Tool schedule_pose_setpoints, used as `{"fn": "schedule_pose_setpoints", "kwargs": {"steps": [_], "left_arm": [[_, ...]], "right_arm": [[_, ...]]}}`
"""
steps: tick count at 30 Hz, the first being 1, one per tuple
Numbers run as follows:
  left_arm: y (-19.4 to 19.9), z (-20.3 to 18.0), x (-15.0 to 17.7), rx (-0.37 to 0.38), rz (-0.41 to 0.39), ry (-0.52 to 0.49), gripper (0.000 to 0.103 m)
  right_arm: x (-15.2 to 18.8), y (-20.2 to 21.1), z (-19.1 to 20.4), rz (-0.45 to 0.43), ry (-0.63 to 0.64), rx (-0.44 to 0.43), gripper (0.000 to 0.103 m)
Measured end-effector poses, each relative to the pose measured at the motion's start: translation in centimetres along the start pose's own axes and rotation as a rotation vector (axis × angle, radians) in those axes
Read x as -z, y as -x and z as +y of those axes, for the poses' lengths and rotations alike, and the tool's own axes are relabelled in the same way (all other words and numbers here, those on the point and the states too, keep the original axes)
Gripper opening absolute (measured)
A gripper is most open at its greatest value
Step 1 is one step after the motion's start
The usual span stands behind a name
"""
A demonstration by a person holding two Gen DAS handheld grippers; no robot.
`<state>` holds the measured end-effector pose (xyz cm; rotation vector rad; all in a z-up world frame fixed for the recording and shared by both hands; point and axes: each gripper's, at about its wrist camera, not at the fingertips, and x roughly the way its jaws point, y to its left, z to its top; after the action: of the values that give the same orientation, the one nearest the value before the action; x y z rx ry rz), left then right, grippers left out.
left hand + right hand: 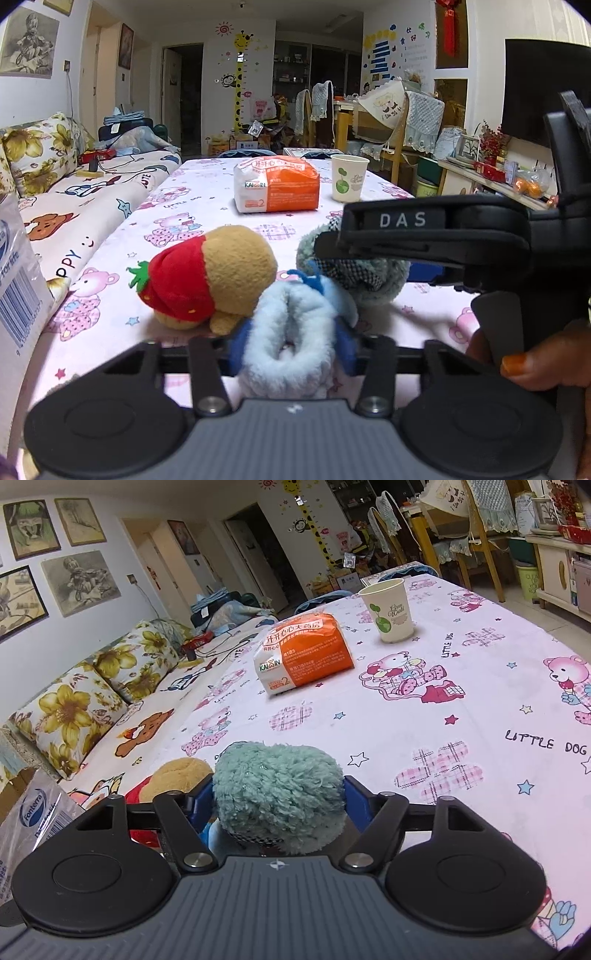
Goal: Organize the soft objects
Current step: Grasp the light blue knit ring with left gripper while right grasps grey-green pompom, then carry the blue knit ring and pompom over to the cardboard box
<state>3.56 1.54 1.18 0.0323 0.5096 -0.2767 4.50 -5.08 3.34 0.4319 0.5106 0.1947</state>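
My left gripper [291, 347] is shut on a light blue fluffy plush [291, 332], held low over the table. Just left of it lies a tan plush with a red strawberry cap [207, 280]. My right gripper [279, 801] is shut on a grey-green fluffy plush [277, 786]; in the left wrist view this plush [369, 277] sits right behind the blue one, with the right gripper's body [424, 232] above it. The tan plush [177, 775] shows at the left in the right wrist view.
The table has a pink bear-print cloth [461, 701]. An orange and white packet [277, 184] and a paper cup [349, 177] stand further back. A sofa with floral cushions [74, 709] runs along the left. A plastic-wrapped pack [18, 277] is at the near left.
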Motion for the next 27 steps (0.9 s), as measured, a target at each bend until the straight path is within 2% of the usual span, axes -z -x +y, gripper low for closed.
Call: {"fn": "schedule_pose_setpoints", "kwargs": {"steps": [2,8,27], "left_arm": [[0.2,0.2,0.0,0.001,-0.001,0.009,0.028],[0.9,1.1,-0.1,-0.004,-0.005,0.052,0.021],[5.1,2.7,-0.3,-0.013,-0.075,0.071,0.02]], "right_arm": [[-0.1,0.1,0.0,0.005,-0.007,0.004,0.085],[-0.1,1.0,0.0,0.016,0.001,0.036,0.083],[-0.1,3.3,0.3,0.018,0.036,0.068,0.082]]}}
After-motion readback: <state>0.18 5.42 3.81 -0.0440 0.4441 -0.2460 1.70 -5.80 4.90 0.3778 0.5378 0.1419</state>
